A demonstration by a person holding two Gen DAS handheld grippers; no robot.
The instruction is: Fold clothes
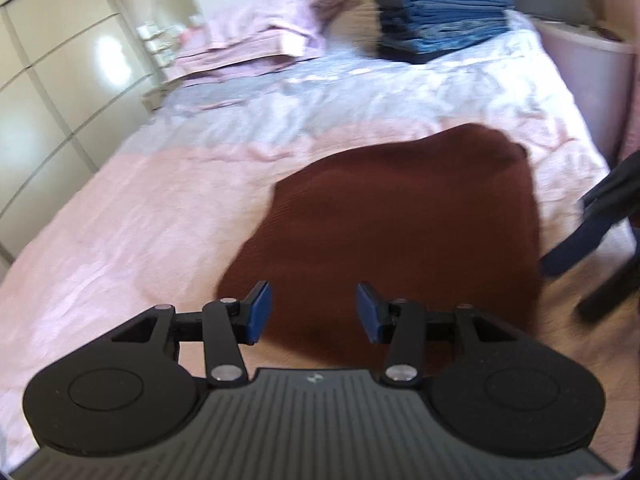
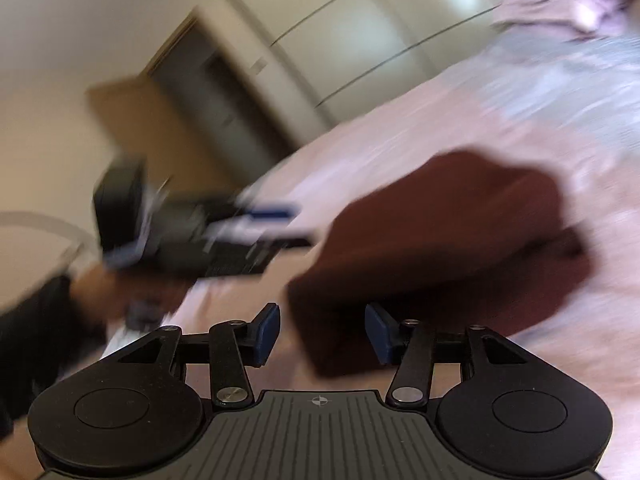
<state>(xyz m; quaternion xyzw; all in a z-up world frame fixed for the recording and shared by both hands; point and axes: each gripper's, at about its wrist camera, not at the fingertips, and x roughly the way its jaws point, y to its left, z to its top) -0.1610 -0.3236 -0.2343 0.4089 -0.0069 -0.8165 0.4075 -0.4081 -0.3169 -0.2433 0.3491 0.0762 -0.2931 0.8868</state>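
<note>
A dark red-brown garment (image 1: 404, 220) lies on the bed (image 1: 132, 208), already gathered into a roughly squared bundle on the pink bedspread, its longer side running away from the person toward the far stack of folded blue clothes (image 1: 440, 12) and the pink pillows (image 1: 260, 28). The left gripper (image 1: 314, 312) hangs just above the bundle's near edge with its jaws spread wide and nothing between the blue pads (image 1: 260, 310) — the cloth sits directly ahead of it and slightly to its right. The right gripper (image 2: 322, 334) is likewise wide open and empty, poised over the near corner of the same garment (image 2: 440, 240), which spreads forward and to the right of it. Its view is heavily smeared by motion, so whether the bundle has one fold or two is hard to say; a raised upper layer seems to sit on a flatter lower one. Both grippers are near the same front edge, the left more squarely centred on it. I judge the next move would be a pinch on that near edge, or lifting the bundle toward the stack.
</note>
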